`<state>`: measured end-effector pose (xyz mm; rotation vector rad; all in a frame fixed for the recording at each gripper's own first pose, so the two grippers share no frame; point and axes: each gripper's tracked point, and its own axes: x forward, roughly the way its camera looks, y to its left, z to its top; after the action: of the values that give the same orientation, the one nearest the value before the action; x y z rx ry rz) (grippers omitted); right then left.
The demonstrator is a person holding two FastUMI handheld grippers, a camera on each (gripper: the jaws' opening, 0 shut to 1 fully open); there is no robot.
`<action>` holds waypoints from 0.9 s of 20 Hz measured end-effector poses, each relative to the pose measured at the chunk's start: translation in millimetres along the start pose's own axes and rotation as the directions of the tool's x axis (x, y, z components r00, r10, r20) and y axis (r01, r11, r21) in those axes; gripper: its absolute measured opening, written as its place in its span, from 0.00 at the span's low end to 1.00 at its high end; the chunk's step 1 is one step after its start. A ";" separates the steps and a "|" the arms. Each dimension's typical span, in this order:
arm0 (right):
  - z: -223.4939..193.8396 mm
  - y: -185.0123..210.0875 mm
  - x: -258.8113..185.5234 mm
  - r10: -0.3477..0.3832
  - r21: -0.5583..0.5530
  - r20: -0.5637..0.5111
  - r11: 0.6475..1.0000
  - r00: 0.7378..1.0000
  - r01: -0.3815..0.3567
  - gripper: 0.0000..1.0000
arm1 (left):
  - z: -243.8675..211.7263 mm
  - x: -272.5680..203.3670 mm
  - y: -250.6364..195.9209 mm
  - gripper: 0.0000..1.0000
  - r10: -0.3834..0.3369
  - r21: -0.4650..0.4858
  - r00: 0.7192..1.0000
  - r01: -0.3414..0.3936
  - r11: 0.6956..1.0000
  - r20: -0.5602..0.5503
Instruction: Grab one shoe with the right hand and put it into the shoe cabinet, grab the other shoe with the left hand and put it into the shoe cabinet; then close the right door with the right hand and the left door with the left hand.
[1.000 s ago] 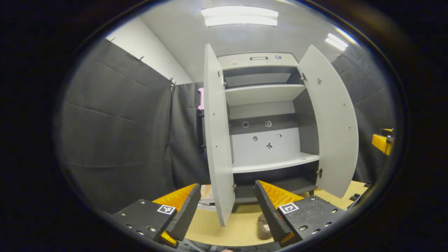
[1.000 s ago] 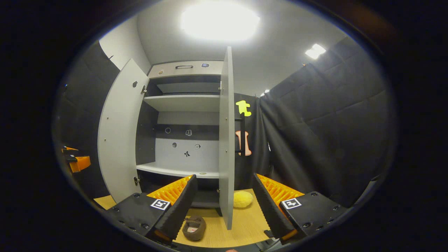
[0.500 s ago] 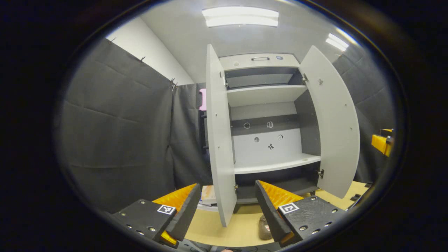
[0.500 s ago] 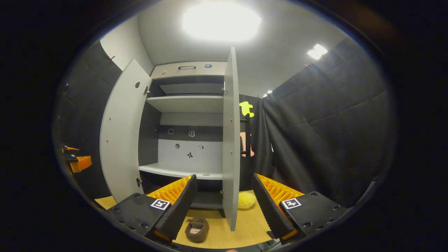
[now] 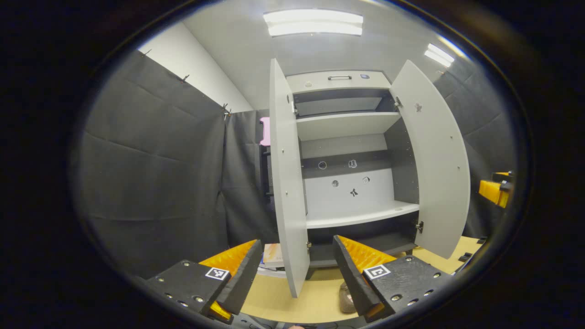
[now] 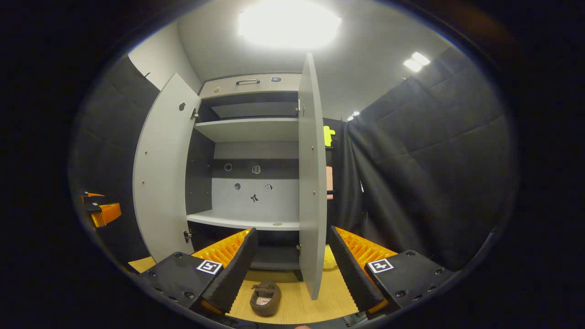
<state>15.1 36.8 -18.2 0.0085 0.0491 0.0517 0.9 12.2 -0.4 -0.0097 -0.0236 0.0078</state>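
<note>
A tall grey shoe cabinet (image 5: 352,123) (image 6: 251,128) stands with both doors swung wide and bare shelves. In the right gripper view a brown shoe (image 6: 265,297) lies on the wooden floor before the cabinet, just ahead of my right gripper (image 6: 289,269), which is open and holds nothing. The right door (image 6: 311,183) stands edge-on between its fingers. In the left gripper view part of a brown shoe (image 5: 346,296) peeks out beside the right finger of my open, empty left gripper (image 5: 295,269). The left door (image 5: 287,183) is edge-on ahead.
A yellow soft object (image 6: 327,259) sits on the floor behind the right door. A flat box or book (image 5: 271,256) lies on the floor left of the cabinet. Black cloth walls close in both sides. The other gripper (image 5: 496,191) (image 6: 101,211) shows at each view's edge.
My right gripper has shifted leftward relative to the cabinet, so the door and shoe drifted right and the yellow object slid behind the door. The left gripper view barely changed.
</note>
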 end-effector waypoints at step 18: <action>-151.2 89.1 83.5 0.221 -0.067 -0.366 0.963 0.904 -0.262 1.00 | -18.2 25.2 26.1 0.91 0.121 0.016 0.992 -0.120 0.993 -0.019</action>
<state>86.3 131.2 -172.4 -0.1103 0.4091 0.3057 26.3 38.3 -18.3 0.0032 -0.0029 0.1288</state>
